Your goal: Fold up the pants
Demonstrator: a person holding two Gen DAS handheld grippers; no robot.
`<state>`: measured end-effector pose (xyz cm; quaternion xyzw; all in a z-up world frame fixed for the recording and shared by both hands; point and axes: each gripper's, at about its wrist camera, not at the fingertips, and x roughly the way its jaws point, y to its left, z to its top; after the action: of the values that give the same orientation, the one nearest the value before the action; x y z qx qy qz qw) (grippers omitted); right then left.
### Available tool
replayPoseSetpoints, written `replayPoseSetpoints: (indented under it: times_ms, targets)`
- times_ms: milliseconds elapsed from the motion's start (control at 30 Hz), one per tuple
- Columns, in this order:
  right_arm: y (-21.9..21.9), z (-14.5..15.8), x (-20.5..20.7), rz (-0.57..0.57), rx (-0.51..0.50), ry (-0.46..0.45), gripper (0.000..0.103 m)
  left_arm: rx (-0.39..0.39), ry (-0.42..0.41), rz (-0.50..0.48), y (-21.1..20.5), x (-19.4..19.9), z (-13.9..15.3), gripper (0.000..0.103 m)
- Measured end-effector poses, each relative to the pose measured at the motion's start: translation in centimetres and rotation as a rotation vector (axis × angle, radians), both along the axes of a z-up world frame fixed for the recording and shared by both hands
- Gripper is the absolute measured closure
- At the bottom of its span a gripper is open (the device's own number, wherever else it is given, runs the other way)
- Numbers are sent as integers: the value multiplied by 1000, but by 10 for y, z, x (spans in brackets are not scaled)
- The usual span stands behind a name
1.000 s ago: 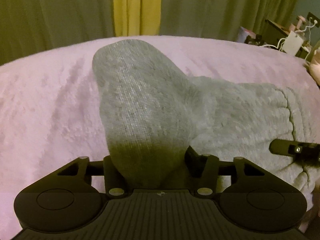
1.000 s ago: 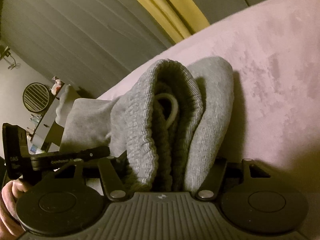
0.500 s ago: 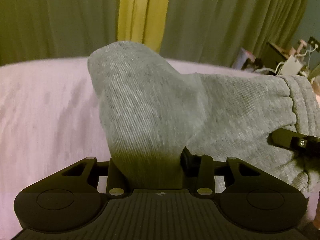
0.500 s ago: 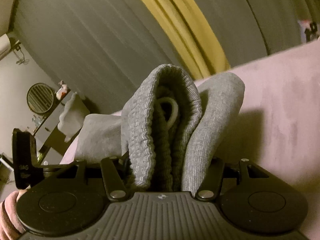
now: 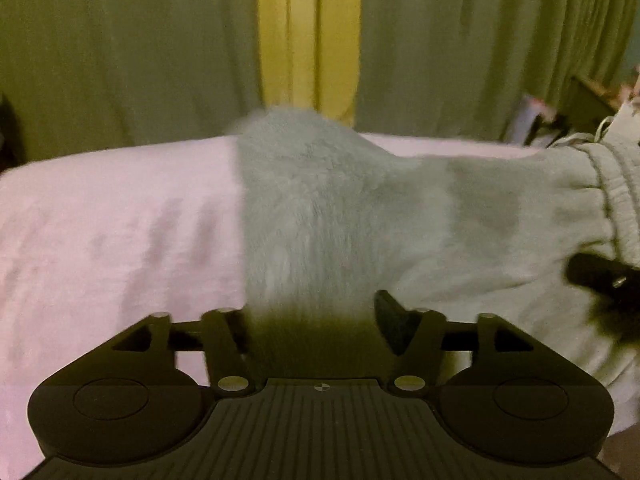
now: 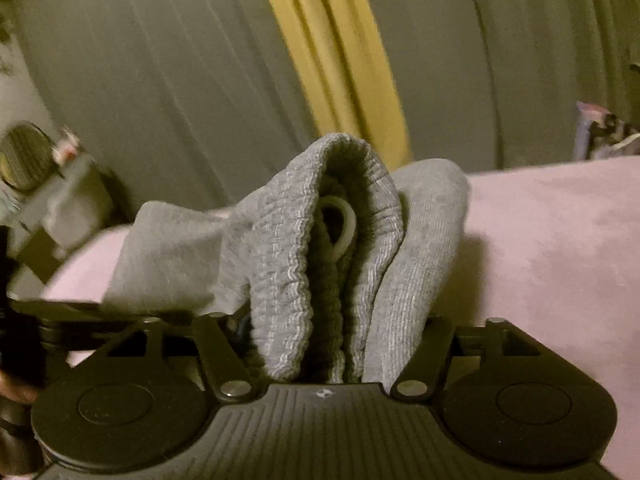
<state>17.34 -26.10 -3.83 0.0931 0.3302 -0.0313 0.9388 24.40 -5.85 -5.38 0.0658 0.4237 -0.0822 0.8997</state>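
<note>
The grey knit pants [image 5: 320,208] are held up between both grippers over a pink bed cover [image 5: 112,232]. My left gripper [image 5: 312,320] is shut on a bunched fold of the grey fabric, which hides its fingertips. My right gripper [image 6: 336,344] is shut on the ribbed elastic waistband [image 6: 288,264], with a white drawstring loop [image 6: 340,228] showing inside the fold. The right gripper also shows at the right edge of the left wrist view [image 5: 600,276]. The left gripper shows as a dark blur at the left edge of the right wrist view [image 6: 24,320].
Green curtains [image 5: 120,48] with a yellow strip [image 5: 308,32] hang behind the bed. A cluttered side table [image 5: 592,112] stands at the far right. A round fan and shelf [image 6: 28,160] stand at the far left in the right wrist view.
Both grippers have risen and tilted up with the pants; more curtain and less bed shows. The right wrist view has levelled out. Both grips on the fabric are unchanged.
</note>
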Motion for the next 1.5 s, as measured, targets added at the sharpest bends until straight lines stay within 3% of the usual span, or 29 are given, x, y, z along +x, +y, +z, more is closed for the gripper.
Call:
replayPoseSetpoints:
  times_ms: [100,200,300,367,433,500,600,700,800,833,900,967,1033,1133,1267,1300,1367,1433,1500]
  targets:
    - [-15,-5,-14,-119,-16,15,21,54,-74,27,19,-17,0,10]
    - [-22,4,-44,-230,-45,-74,20,45,-113,94,42,-44,2,8]
    - [-15,13,-76,-189,77,-170,23,-36,-98,155,62,-68,-3,8]
    - [-5,15,-89,-142,127,-212,40,-91,-78,182,66,-78,-8,8]
    - [9,12,-91,-82,150,-195,75,-133,-50,185,67,-84,-16,9]
    - [25,3,-78,-37,160,-124,82,-166,-19,185,71,-85,-22,11]
    - [30,-17,-69,-90,108,-2,83,-176,3,185,79,-82,-26,11]
    - [26,-35,-76,-146,56,79,103,-116,29,190,85,-84,-28,6]
    - [19,-36,-90,-162,78,88,103,-181,53,243,104,-93,-23,7]
    - [25,-31,-99,-141,33,53,99,-211,53,256,110,-96,-21,7]
    - [40,-18,-107,-106,-149,5,96,-215,55,287,115,-103,-19,7]
    - [45,-14,-112,-108,-206,8,90,-202,37,262,110,-112,-17,7]
    - [39,-18,-123,-113,-128,4,78,-161,23,159,93,-122,-19,7]
    - [34,-29,-127,-122,-16,-4,73,-37,-36,18,58,-135,-32,7]
    - [40,-39,-133,-145,47,30,70,135,-62,37,35,-124,-52,13]
    - [39,-40,-136,-147,61,31,69,137,-69,57,36,-121,-53,13]
    - [38,-42,-139,-143,54,30,63,68,-69,92,47,-116,-52,11]
    - [38,-40,-142,-148,42,23,55,29,-65,177,64,-113,-54,11]
    - [37,-37,-144,-159,45,24,54,-23,-48,277,83,-111,-54,5]
